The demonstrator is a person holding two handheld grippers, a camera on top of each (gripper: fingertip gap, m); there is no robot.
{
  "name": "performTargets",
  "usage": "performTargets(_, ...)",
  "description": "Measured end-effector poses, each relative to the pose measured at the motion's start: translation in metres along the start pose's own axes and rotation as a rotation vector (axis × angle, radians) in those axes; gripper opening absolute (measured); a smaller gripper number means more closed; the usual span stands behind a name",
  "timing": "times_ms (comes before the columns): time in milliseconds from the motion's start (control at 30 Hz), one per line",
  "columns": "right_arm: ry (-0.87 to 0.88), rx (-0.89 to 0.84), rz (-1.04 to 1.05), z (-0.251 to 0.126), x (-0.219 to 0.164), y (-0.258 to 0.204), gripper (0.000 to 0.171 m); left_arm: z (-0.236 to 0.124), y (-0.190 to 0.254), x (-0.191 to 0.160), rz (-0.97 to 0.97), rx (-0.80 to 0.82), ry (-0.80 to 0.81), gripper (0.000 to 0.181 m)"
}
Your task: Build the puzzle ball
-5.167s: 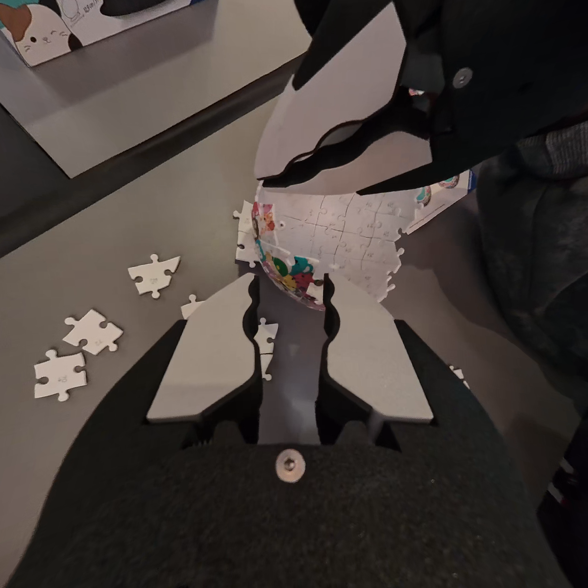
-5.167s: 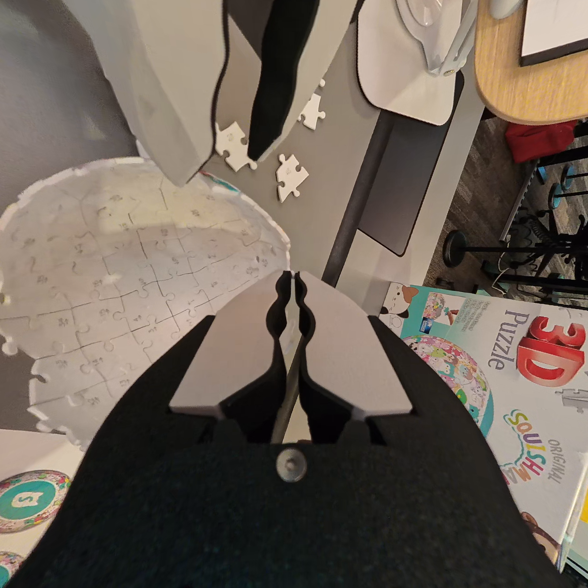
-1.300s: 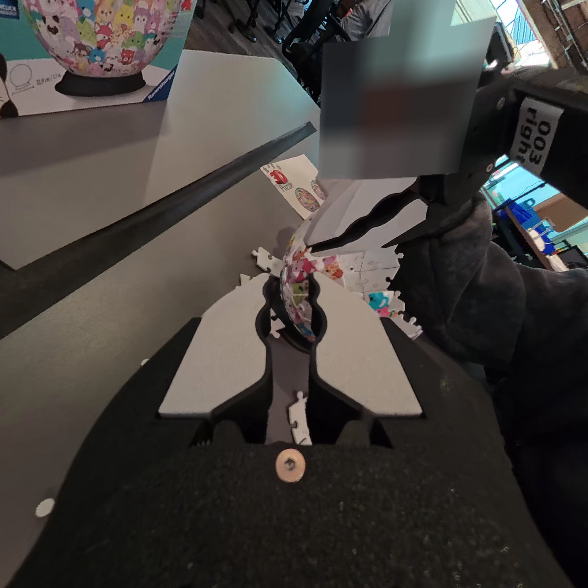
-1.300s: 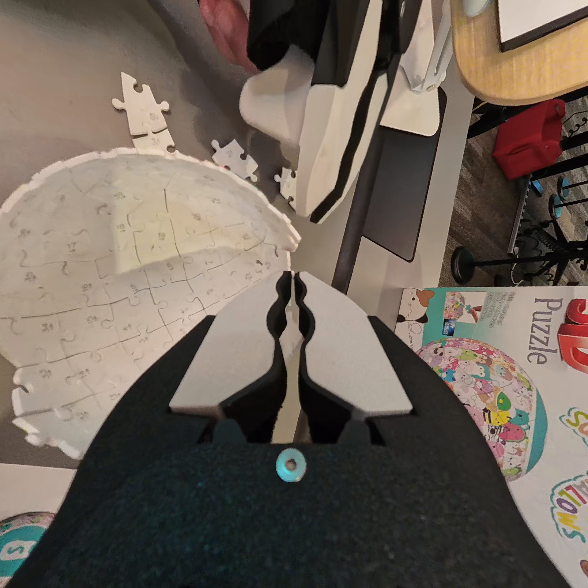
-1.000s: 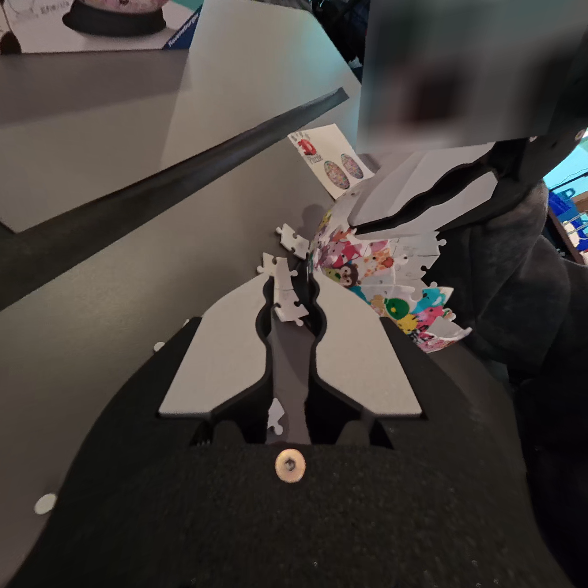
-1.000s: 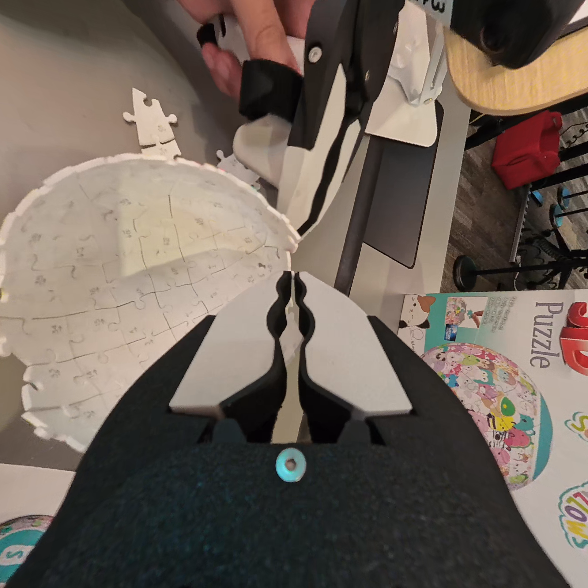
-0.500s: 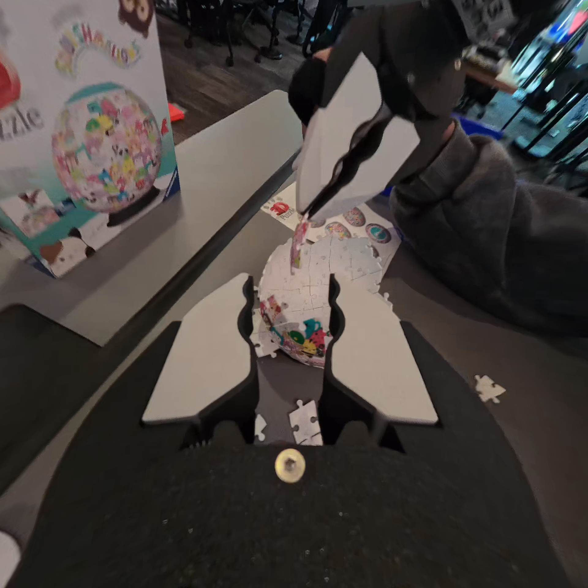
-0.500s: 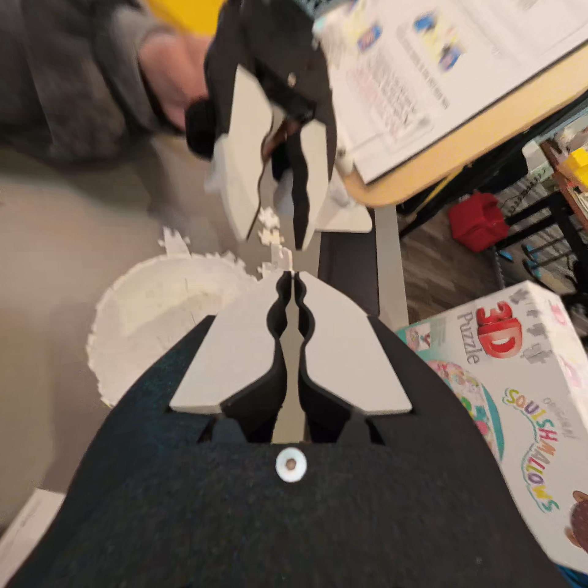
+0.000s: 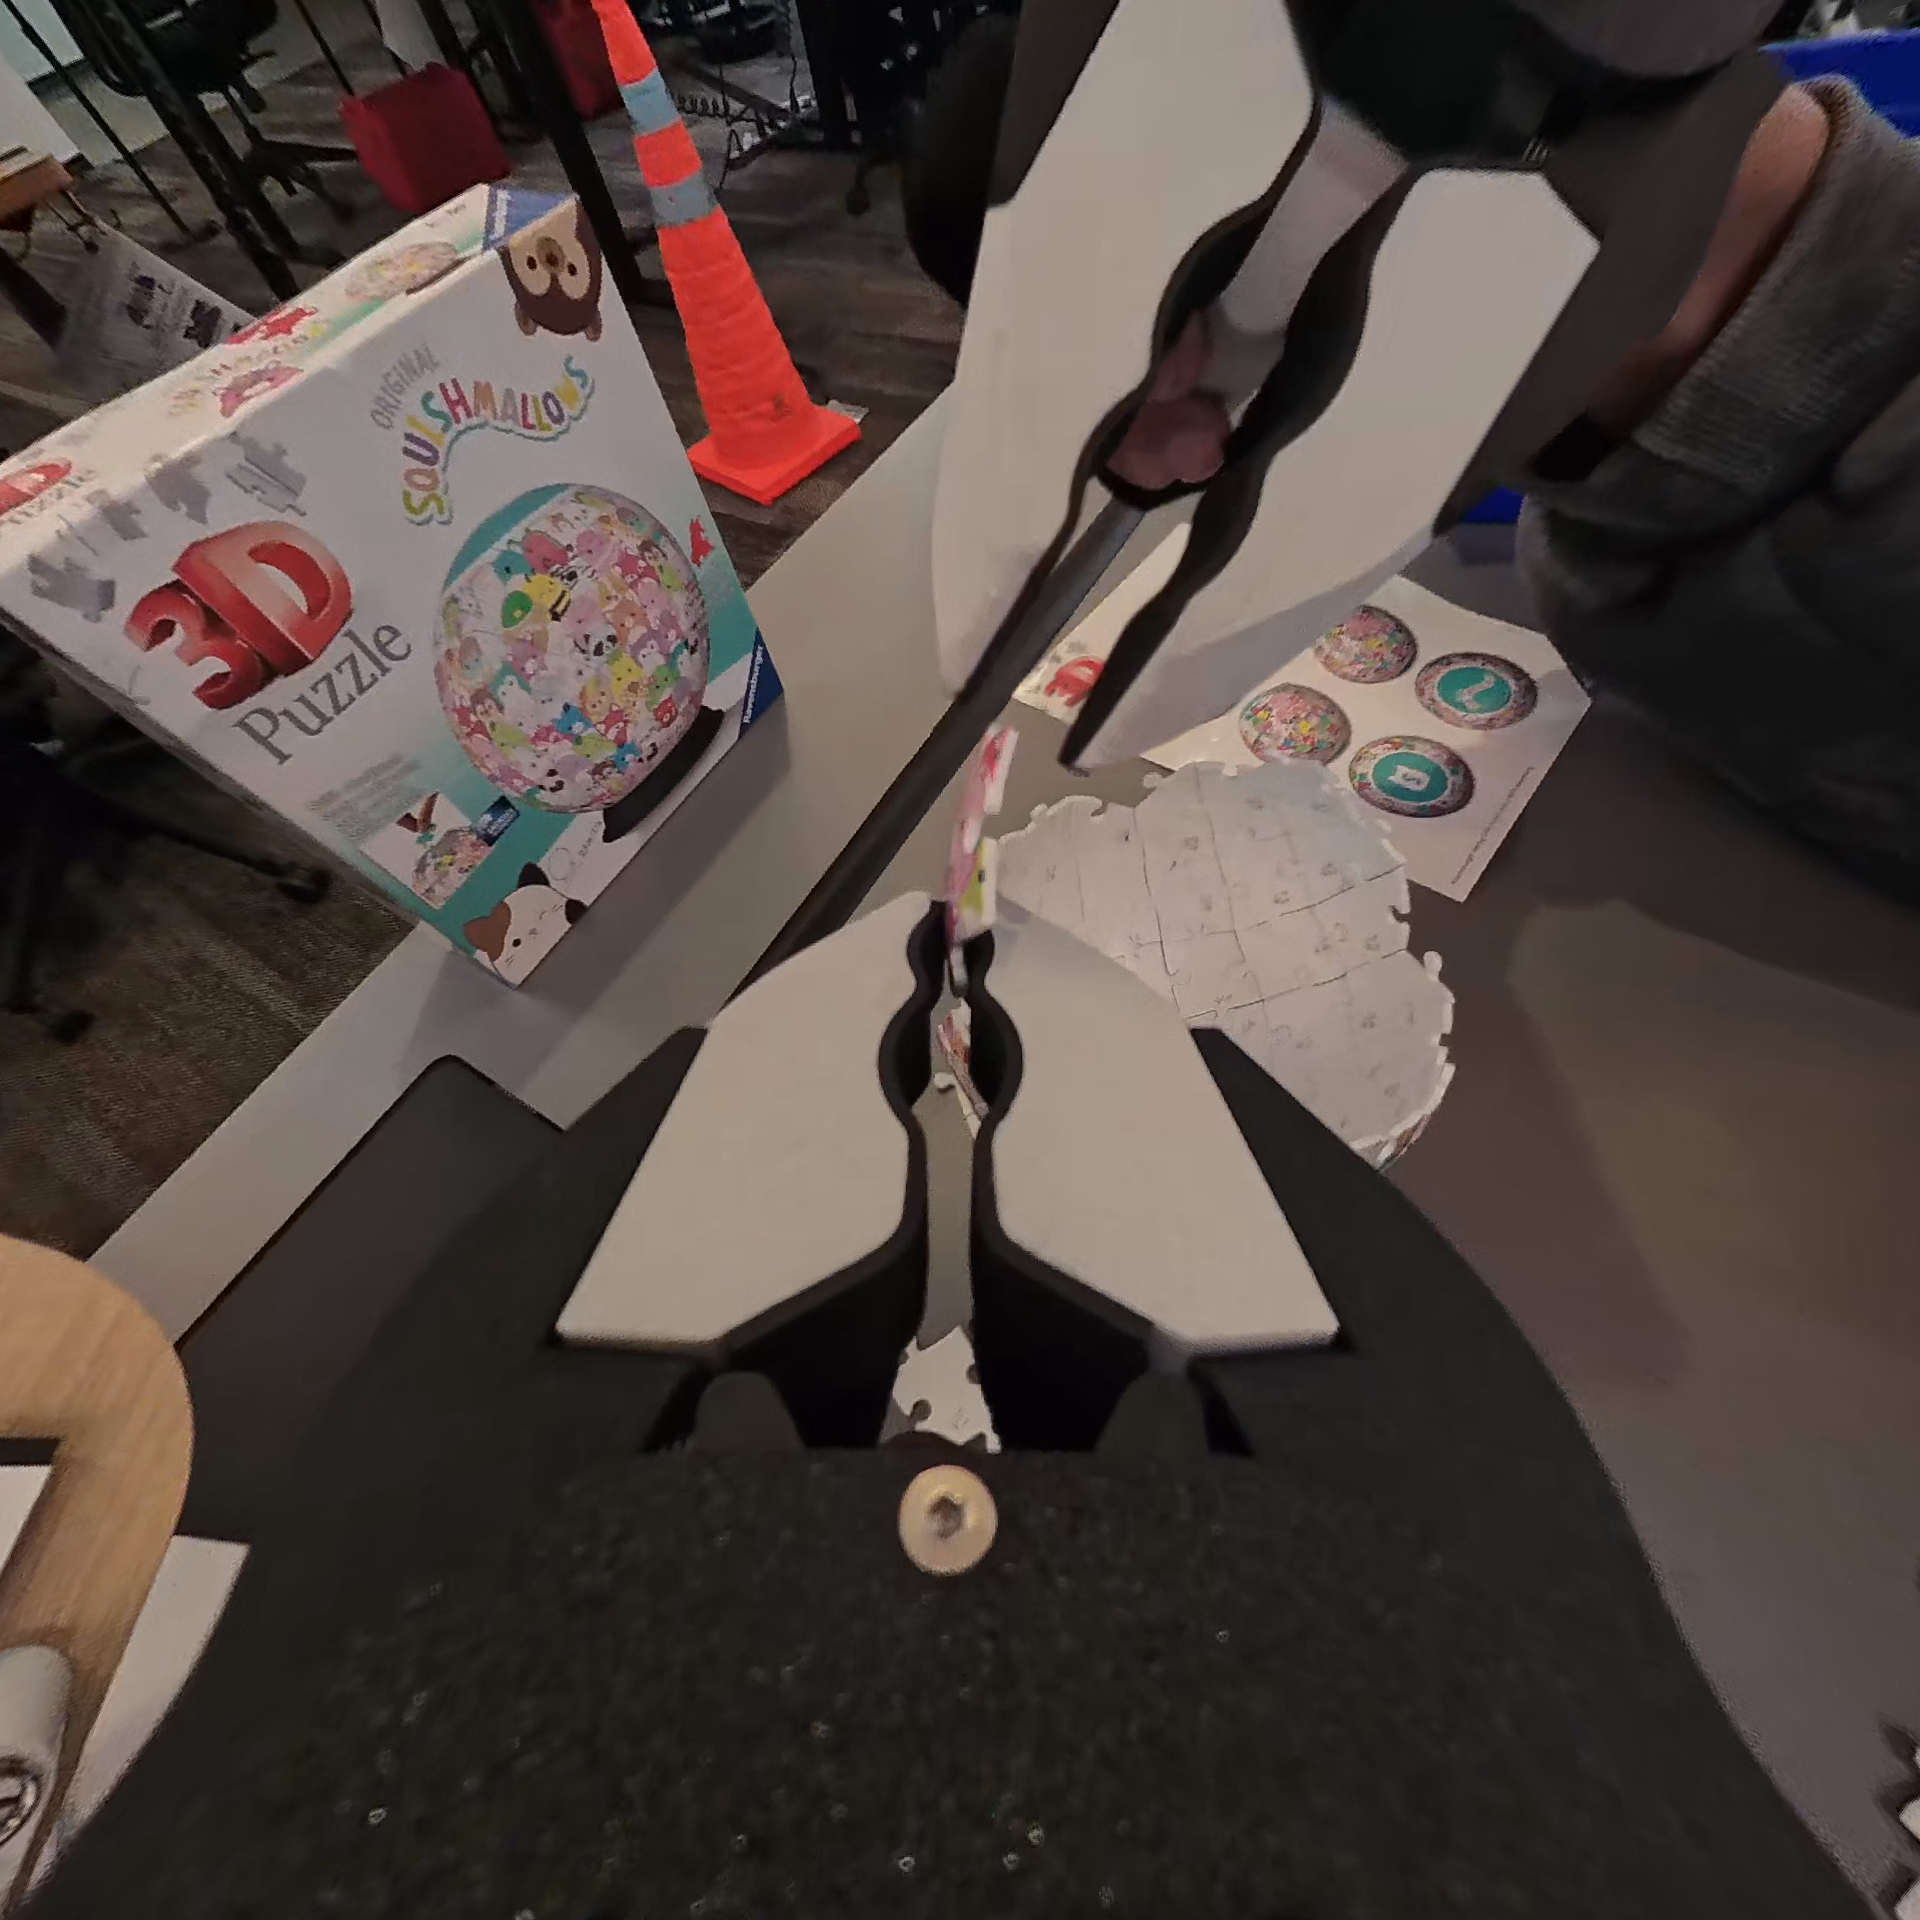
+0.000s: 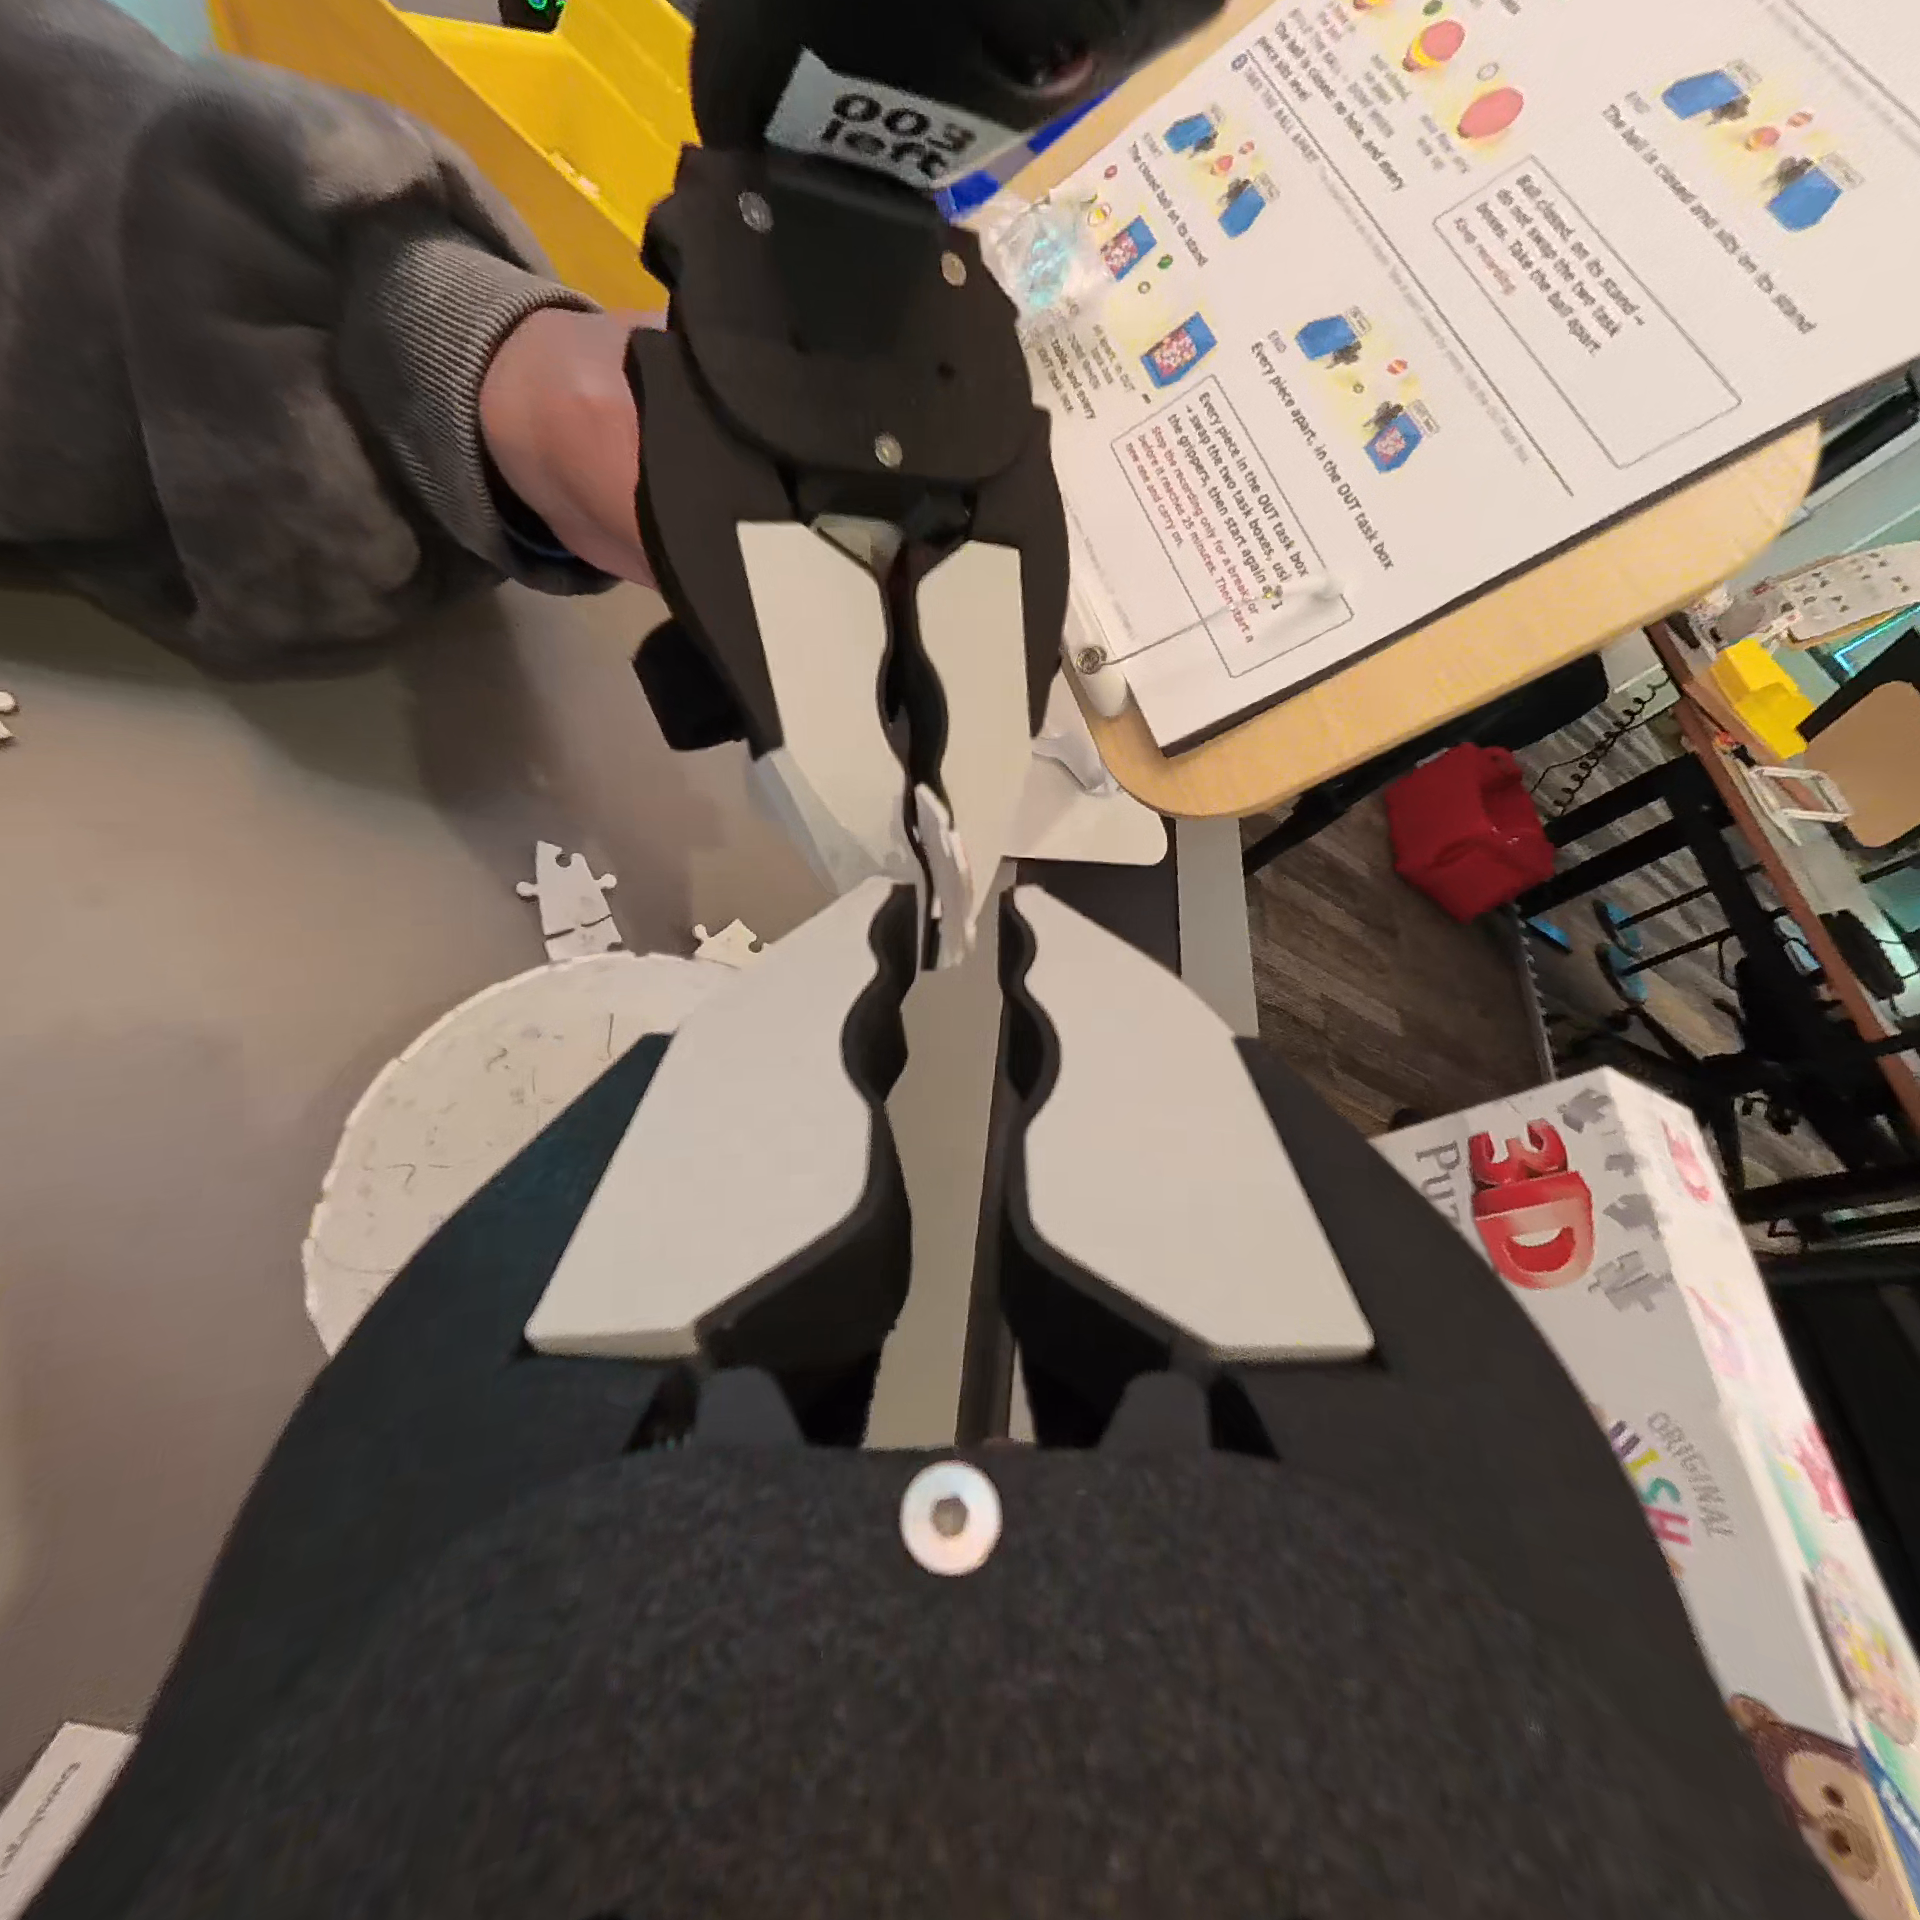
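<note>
Since 0.5 s ago: left gripper (image 9: 961, 925) went from spread wide to pinched on the puzzle piece (image 9: 974, 831); right gripper (image 10: 956, 914) parted and released it, the piece's far end between its tips. Half-built puzzle ball (image 9: 1262, 935) rests open side up on the grey table (image 9: 1662, 1195) below the piece. Puzzle box (image 9: 405, 582) stands beyond the ball; orange cone (image 9: 727, 291) on the dark floor behind.

A grey table (image 9: 1714, 1091) lies below the gripper. Ahead and left, an orange traffic cone (image 9: 717, 301) stands on dark wood-pattern floor (image 9: 831, 260). A wooden desk (image 10: 1455, 644) sits ahead right, with black chair bases (image 10: 1766, 987) beyond.
</note>
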State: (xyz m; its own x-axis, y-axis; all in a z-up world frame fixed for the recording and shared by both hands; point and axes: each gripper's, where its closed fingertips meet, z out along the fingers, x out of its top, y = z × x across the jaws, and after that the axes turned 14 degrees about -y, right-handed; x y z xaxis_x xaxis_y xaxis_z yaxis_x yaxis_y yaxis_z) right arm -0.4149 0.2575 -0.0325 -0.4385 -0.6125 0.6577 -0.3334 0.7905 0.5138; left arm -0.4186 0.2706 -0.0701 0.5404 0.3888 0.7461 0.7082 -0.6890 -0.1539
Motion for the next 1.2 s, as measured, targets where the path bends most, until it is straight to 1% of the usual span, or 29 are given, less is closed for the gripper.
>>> performTargets(133, -0.038, -0.012, -0.032, 0.006, -0.001, -0.003, 0.014, 0.004, 0.007, -0.001, 0.031, -0.020, -0.008, 0.001)
performTargets(200, -0.054, 0.002, -0.046, 0.008, -0.004, -0.006, 0.003, 0.005, 0.008, -0.001, 0.036, -0.020, -0.009, 0.001)
performTargets(267, -0.082, -0.024, -0.065, 0.008, -0.006, -0.004, 0.003, 0.006, 0.006, -0.001, 0.023, -0.012, 0.003, 0.001)
performTargets(333, -0.134, -0.055, -0.096, 0.009, -0.010, -0.002, 0.002, 0.004, 0.003, -0.002, -0.006, -0.047, 0.024, 0.003)
performTargets(400, -0.258, -0.090, -0.144, 0.012, -0.025, 0.000, 0.002, 0.003, -0.005, -0.009, -0.078, -0.105, 0.046, 0.011)
performTargets(467, -0.397, -0.052, -0.165, 0.020, -0.044, -0.009, 0.002, 0.010, -0.024, -0.026, -0.229, -0.160, 0.043, 0.020)
performTargets(533, -0.502, 0.008, -0.150, 0.031, -0.061, -0.022, 0.002, 0.026, -0.031, -0.048, -0.362, -0.268, -0.003, 0.019)
performTargets(600, -0.569, 0.040, -0.127, 0.041, -0.073, -0.029, 0.002, 0.047, -0.031, -0.070, -0.422, -0.301, -0.080, 0.013)
performTargets(667, -0.616, 0.059, -0.102, 0.047, -0.080, -0.034, 0.002, 0.062, -0.025, -0.083, -0.424, -0.315, -0.137, 0.008)
performTargets(767, -0.663, 0.073, -0.112, 0.052, -0.087, -0.041, 0.002, 0.074, -0.014, -0.085, -0.399, -0.333, -0.175, 0.001)
performTargets(933, -0.710, 0.052, -0.130, 0.059, -0.094, -0.039, 0.002, 0.084, -0.010, -0.086, -0.380, -0.343, -0.216, 0.000)
performTargets(1200, -0.727, 0.083, -0.132, 0.063, -0.099, -0.042, 0.002, 0.092, -0.005, -0.093, -0.373, -0.375, -0.261, 0.000)
